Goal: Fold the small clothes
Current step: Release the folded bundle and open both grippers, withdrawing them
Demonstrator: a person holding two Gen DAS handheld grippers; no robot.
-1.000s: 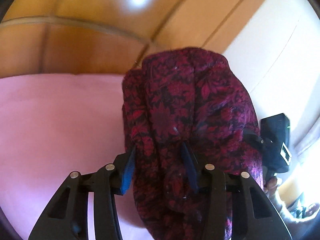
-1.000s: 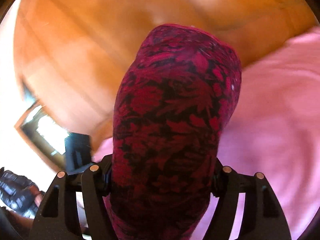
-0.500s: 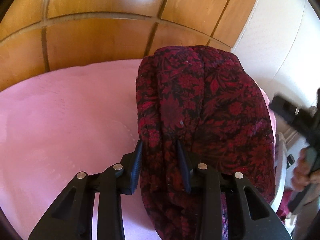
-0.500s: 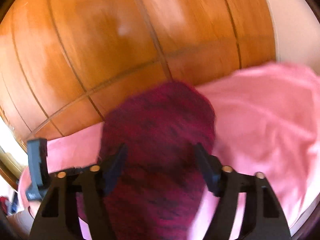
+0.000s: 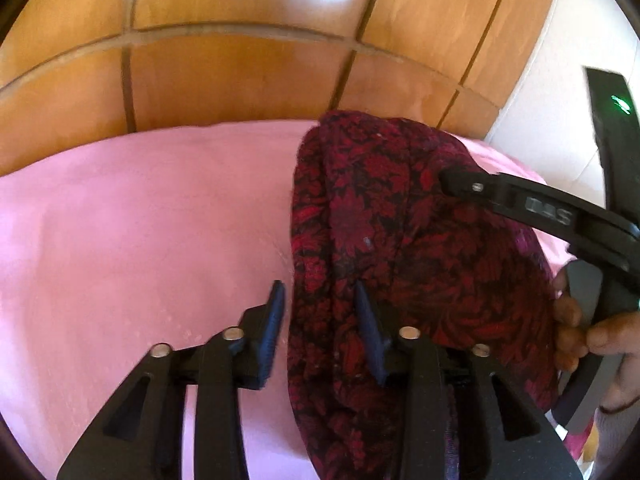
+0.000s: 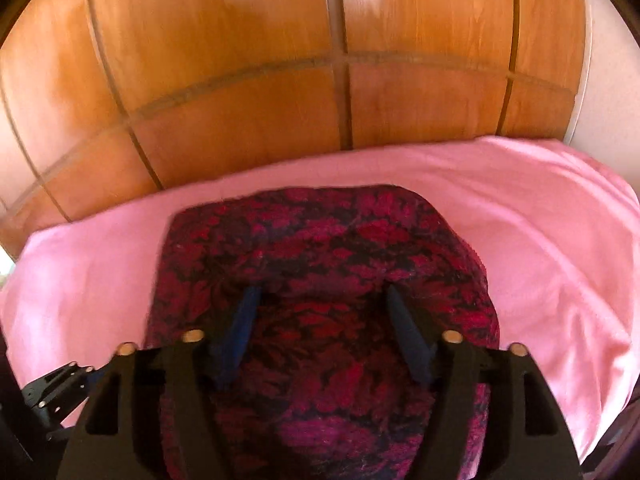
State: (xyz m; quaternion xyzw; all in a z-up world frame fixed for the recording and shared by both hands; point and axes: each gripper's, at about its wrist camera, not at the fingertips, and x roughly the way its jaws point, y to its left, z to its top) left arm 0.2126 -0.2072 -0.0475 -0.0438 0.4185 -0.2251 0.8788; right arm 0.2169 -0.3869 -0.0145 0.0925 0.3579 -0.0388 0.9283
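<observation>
Left wrist view, L to R, all placed rel. to the folded garment (image 5: 400,248): pink sheet (image 5: 140,232) to its left and under it; wooden panels (image 5: 240,80) behind; left gripper (image 5: 320,300) at garment's near-left edge, jaws part open and just been widening, cloth edge between them, left pad clear of fabric with a gap showing, right pad against or under the fold, so no real pinch as far as can be seen; right gripper's finger reaches in over garment's far-right part, w/ the person's hand (image 5: 576,320) on its handle at garment's right. Right wrist view, L to R: sheet left of garment (image 6: 320,248); right gripper (image 6: 320,300) over garment's near half, jaws wide and just been opening, fabric lies between and below the pads but neither seems to press it; sheet again to the right. Status: garment lies on the sheet as a compact, layered bundle; fold looks made and set down, release under way. Left, by judgement: pull both tools clear, maybe flatten; whether another fold is due, cannot tell.
</observation>
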